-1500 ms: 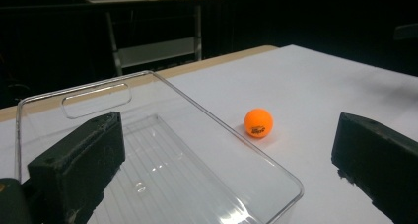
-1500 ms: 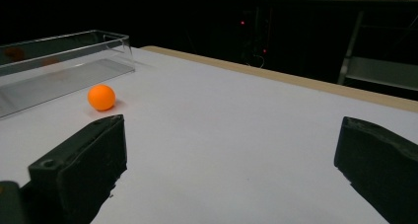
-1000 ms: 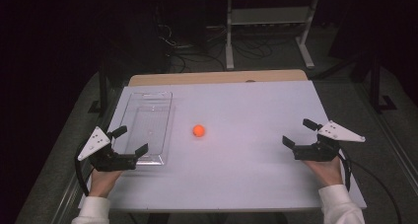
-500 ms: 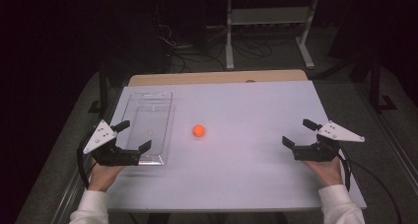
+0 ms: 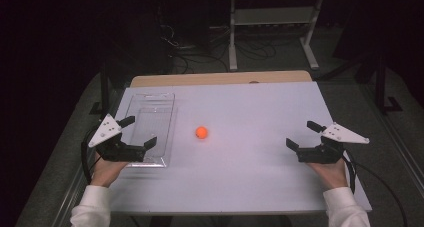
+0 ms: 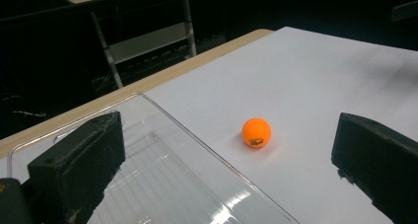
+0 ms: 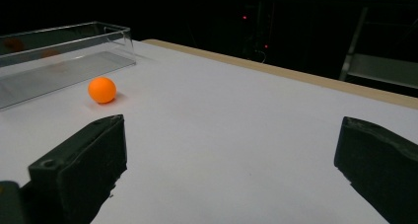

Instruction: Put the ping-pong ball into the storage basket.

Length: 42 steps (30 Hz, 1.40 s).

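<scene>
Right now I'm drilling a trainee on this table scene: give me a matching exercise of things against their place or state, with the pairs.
Things:
1. orange ball
2. clear tray
3. left gripper
4. right gripper

Places or states:
A. open, over the tray's near end
B. empty, along the table's left side
C. open, near the table's right edge
D. bare tabletop, just right of the tray

Pairs: 1-D, 2-B, 3-A, 4-C

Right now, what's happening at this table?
A person holds two grippers over a white table. The left gripper, jaws open, hovers above the near end of a clear plastic tray. A small orange ball lies on the table beside the tray, untouched. The right gripper, also open, sits off to the right, holding nothing.
</scene>
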Motion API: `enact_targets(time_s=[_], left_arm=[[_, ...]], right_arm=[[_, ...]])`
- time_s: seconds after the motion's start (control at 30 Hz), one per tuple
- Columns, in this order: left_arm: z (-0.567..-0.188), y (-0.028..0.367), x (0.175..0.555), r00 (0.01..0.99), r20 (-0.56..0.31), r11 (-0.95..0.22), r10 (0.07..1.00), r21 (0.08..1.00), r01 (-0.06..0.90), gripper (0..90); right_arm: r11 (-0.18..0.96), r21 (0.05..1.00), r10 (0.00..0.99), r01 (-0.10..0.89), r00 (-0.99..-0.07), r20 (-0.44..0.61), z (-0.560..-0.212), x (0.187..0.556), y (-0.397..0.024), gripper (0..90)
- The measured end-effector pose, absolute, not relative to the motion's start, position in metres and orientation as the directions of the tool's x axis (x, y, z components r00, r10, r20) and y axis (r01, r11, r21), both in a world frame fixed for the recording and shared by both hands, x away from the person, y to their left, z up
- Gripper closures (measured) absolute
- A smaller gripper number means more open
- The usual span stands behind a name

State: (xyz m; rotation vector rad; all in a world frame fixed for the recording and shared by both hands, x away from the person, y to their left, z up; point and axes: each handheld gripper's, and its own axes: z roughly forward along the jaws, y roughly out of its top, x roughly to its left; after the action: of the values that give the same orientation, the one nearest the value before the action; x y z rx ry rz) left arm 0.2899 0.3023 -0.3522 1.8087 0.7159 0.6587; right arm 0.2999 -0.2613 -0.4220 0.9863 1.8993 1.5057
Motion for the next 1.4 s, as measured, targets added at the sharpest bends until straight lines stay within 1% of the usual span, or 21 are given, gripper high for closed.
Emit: enact_targets(time_s=[0.47, 0.93, 1.13, 1.4], left_arm=[[-0.33, 0.294, 0.3, 0.696, 0.148, -0.342, 0.703, 0.928, 0.149, 0.0], [-0.321, 0.283, 0.312, 0.724, 0.158, -0.384, 0.672, 0.909, 0.159, 0.0], [-0.318, 0.279, 0.321, 0.735, 0.149, -0.394, 0.661, 0.903, 0.172, 0.0], [-0.311, 0.271, 0.33, 0.752, 0.165, -0.431, 0.639, 0.886, 0.172, 0.0]], right_arm=[[0.13, 0.966, 0.794, 0.226, -0.606, 0.035, -0.423, 0.3, -0.259, 0.0], [0.129, 0.965, 0.791, 0.227, -0.61, 0.038, -0.423, 0.301, -0.259, 0.0], [0.128, 0.965, 0.791, 0.227, -0.611, 0.039, -0.423, 0.301, -0.259, 0.0], [0.134, 0.964, 0.789, 0.229, -0.613, 0.036, -0.423, 0.301, -0.259, 0.0]])
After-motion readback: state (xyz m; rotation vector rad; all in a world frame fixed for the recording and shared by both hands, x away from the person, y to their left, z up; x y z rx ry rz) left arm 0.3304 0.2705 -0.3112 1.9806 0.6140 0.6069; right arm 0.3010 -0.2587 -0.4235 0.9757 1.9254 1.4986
